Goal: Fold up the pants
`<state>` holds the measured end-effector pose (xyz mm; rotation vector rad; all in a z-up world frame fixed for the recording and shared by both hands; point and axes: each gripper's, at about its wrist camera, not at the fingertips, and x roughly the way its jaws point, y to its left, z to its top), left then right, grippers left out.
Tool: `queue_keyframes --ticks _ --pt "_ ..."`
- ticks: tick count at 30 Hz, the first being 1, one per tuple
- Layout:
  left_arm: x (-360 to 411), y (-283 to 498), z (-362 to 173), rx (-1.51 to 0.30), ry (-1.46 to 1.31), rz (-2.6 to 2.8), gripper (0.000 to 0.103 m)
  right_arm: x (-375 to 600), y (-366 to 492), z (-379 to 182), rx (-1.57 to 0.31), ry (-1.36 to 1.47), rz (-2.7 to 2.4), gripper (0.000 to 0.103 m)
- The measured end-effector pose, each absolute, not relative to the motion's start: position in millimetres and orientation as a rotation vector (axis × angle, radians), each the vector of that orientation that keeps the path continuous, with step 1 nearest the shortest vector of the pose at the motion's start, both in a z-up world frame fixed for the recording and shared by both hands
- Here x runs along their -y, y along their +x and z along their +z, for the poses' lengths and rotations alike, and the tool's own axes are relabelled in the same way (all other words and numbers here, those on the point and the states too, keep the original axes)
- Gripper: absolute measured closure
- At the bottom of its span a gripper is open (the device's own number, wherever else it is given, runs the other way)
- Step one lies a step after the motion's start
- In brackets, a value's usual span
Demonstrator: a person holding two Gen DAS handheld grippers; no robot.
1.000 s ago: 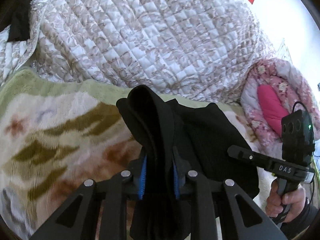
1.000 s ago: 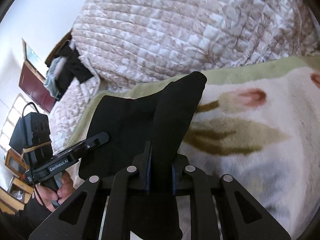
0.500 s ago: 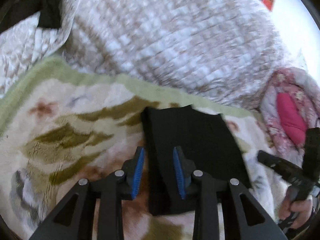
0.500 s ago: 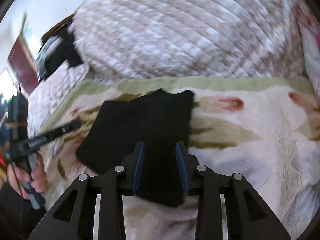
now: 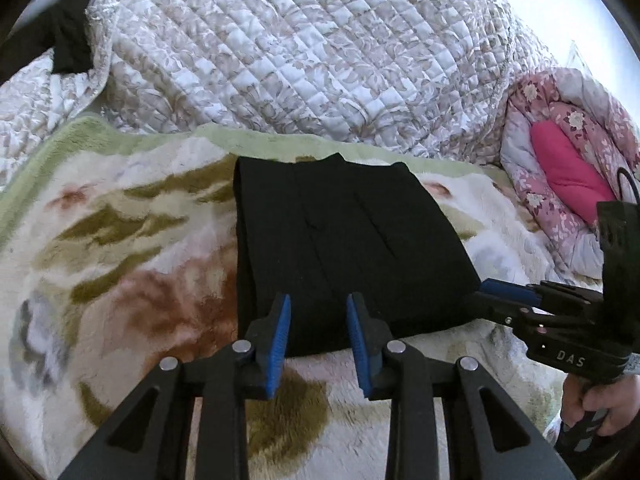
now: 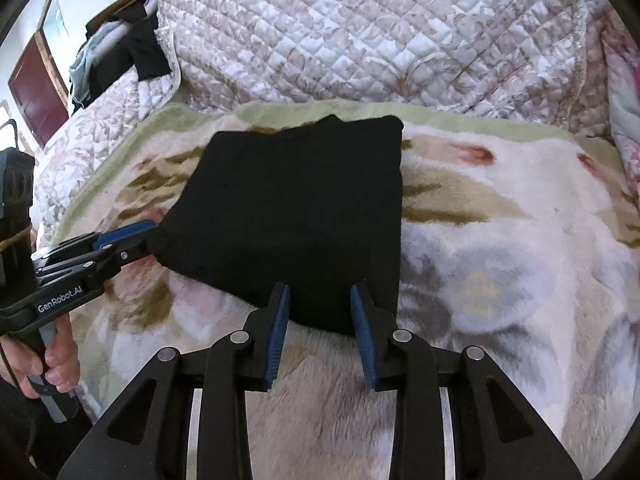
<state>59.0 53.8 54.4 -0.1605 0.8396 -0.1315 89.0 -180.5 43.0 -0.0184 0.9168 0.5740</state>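
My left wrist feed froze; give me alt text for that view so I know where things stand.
Black pants lie folded flat on a flowered blanket, the open left gripper at their near edge with nothing pinched. The right gripper reaches their right corner; a quilted bedspread lies behind.

The dark clothes (image 6: 120, 52) heaped at the far left are too small to tell apart. The hand (image 5: 600, 408) on the right gripper's handle is cut off by the frame edge, as is the pink floral quilt (image 5: 568, 184).
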Motion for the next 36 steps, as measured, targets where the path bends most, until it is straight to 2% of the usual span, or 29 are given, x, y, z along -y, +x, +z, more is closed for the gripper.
queue_keyframes --ticks 4,13,22,25,30,36 --pt "-48.8 42.2 57.3 -0.868 -0.154 -0.088 0.071 184.6 69.0 47.3 -0.909 0.000 0.568 0.051" --pt "-35.8 8.3 45.3 -0.901 -0.124 -0.059 0.069 186.4 40.2 34.3 -0.942 -0.030 0.530 0.051" --pt "-36.5 12.4 19.8 -0.950 -0.110 -0.045 0.069 178.7 42.2 9.0 -0.981 -0.096 0.509 0.049" --pt "-37.2 13.2 15.0 -0.944 -0.106 -0.052 0.064 177.2 41.1 8.5 -0.967 -0.106 0.516 0.043" --pt "-31.7 14.6 10.8 -0.928 -0.081 -0.072 0.049 176.6 43.6 5.6 -0.959 -0.103 0.516 0.039" --pt "-30.0 14.0 8.5 -0.905 -0.058 -0.081 0.044 175.0 43.5 4.0 -0.941 -0.109 0.514 0.036"
